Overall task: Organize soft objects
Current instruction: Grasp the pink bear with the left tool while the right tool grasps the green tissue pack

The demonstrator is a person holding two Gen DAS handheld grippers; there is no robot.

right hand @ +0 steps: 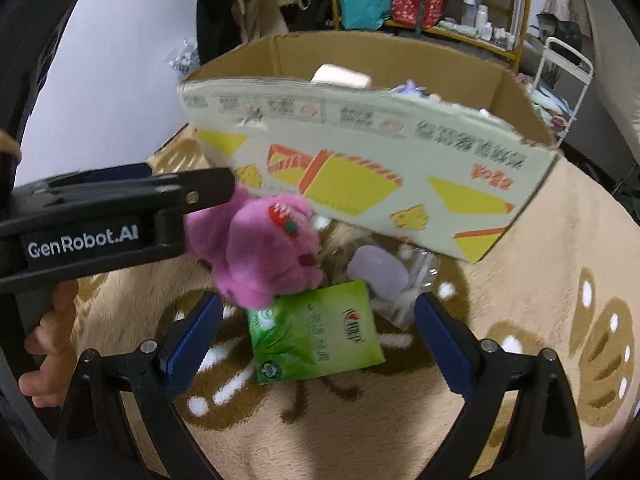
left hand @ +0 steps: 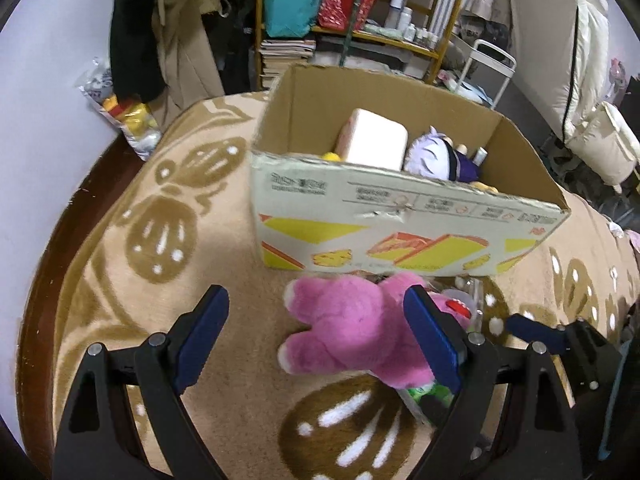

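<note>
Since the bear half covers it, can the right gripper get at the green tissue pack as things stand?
Probably yes. The right gripper is open, and the green tissue pack lies between its fingers on the blanket. The pink plush bear overlaps only the pack's far corner, so most of the pack is free.

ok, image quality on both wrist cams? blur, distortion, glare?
Left wrist: heavy fisheye bend with dark corners, cardboard box print slightly smeared, pink plush soft. Right wrist: same distortion, box blurrier, green tissue pack readable but soft. No strong glare in either.
</note>
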